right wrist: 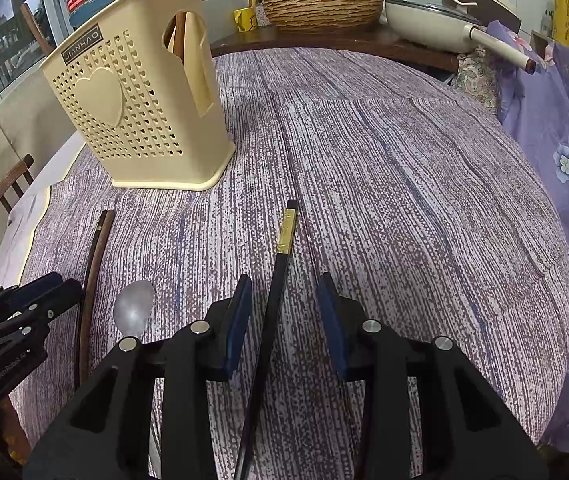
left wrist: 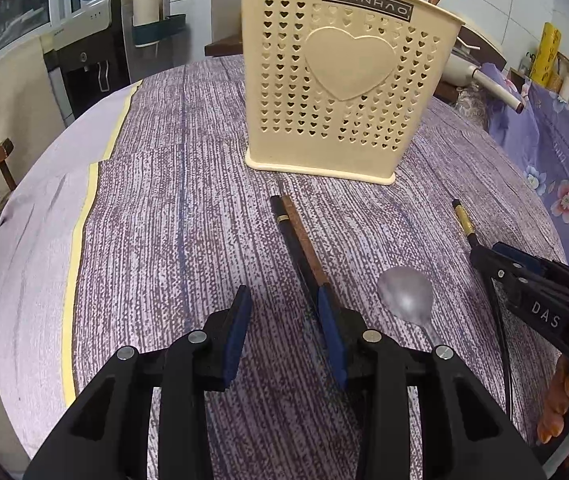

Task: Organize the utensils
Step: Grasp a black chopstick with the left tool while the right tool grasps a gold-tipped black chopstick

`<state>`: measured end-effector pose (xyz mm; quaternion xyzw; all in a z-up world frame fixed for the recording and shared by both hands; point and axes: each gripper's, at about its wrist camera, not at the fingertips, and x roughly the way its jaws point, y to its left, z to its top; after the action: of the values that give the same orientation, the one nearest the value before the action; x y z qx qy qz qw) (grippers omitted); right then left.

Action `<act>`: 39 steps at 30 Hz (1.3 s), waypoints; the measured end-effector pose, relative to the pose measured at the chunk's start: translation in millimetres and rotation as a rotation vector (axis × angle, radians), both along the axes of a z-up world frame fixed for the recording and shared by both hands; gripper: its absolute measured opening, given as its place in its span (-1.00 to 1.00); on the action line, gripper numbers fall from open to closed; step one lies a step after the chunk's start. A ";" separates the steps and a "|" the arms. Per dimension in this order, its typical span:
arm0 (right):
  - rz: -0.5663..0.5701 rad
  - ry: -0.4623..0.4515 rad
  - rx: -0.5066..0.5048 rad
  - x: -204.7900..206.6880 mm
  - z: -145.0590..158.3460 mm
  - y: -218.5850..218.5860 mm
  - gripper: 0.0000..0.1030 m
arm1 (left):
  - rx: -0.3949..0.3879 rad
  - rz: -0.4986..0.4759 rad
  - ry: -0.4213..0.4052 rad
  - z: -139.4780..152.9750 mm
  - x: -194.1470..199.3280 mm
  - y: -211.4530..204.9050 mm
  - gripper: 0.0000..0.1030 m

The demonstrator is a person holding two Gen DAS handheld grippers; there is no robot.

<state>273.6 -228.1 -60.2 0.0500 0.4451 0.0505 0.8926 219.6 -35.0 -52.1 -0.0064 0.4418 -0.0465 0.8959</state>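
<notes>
Left claw [left wrist: 284, 312] low over the worktop [left wrist: 156, 208], jaws partly spread, pinching nothing; a brown and black chopstick pair [left wrist: 300, 232] runs just beside its right pad, outside the gap. Spoon [left wrist: 406, 296] lies loose between the two claws. Right claw [right wrist: 286, 304] likewise part-spread, straddling a black chopstick with gold band [right wrist: 280, 280], pads not yet touching it. Cream holder [left wrist: 344, 80] stands upright beyond, some chopsticks already in it. Step looks like pick-up. Next: right closes on its stick; left shifts sideways over the pair.
</notes>
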 end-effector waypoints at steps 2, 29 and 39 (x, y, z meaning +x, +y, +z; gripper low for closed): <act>-0.001 -0.002 0.001 -1.5 1.2 0.6 -0.31 | 0.000 -0.001 0.001 -0.4 1.1 -2.1 -0.31; -0.025 0.032 -0.004 30.6 2.6 2.8 -0.56 | 0.058 0.059 0.047 -0.9 34.7 -3.8 -0.32; -0.039 -0.003 -0.063 34.4 0.6 12.0 -0.82 | 0.112 0.084 0.012 -2.3 36.3 -5.7 -0.73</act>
<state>307.9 -216.1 -59.6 0.0305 0.4440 0.0189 0.8953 256.0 -40.7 -54.3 0.0250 0.4484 0.0162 0.8933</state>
